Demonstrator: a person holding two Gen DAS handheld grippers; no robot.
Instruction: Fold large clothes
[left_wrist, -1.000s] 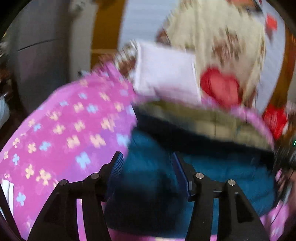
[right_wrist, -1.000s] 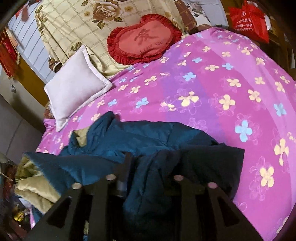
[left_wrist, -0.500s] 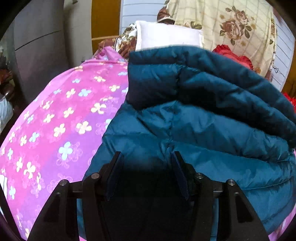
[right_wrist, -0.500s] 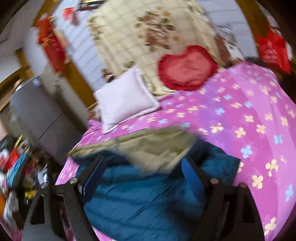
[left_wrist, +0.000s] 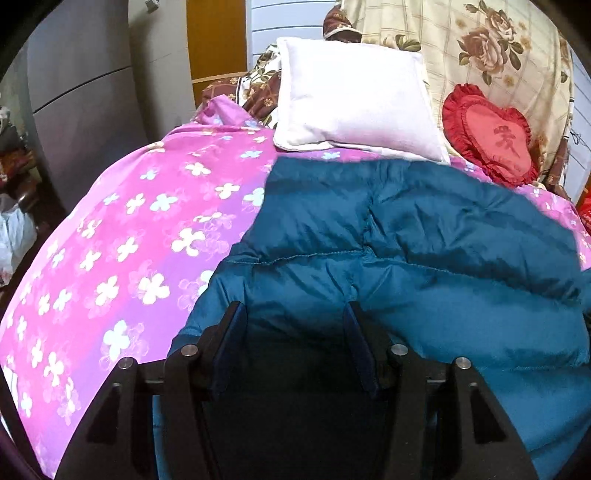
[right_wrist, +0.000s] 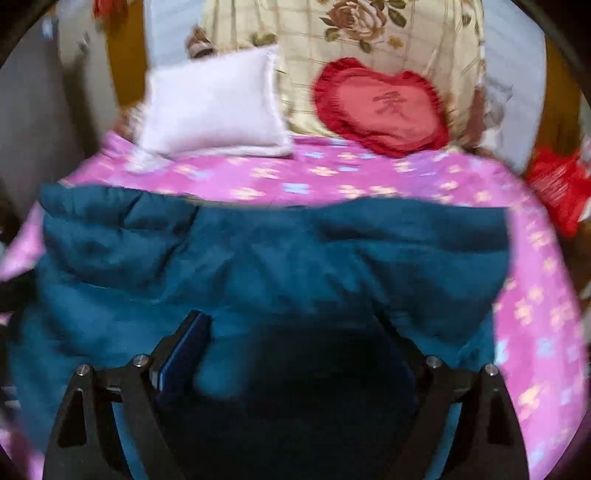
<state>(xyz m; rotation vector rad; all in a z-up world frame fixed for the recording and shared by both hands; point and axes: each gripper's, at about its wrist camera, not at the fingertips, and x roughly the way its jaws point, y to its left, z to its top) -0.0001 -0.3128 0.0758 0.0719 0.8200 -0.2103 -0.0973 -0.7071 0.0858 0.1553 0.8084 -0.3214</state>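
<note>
Where it covers the bed (left_wrist: 110, 236) | teal puffer jacket (left_wrist: 424, 236) rumpled | both hand-held grippers open

your teal quilted puffer jacket (left_wrist: 424, 251) lies spread across the pink flowered bed, outer shell up, puffy and creased along its stitched seams. from the left wrist view it reaches from the near edge of the bed up to just short of the white pillow. from the right wrist view, which is blurred, the jacket (right_wrist: 266, 258) stretches wide across the bed.
</note>
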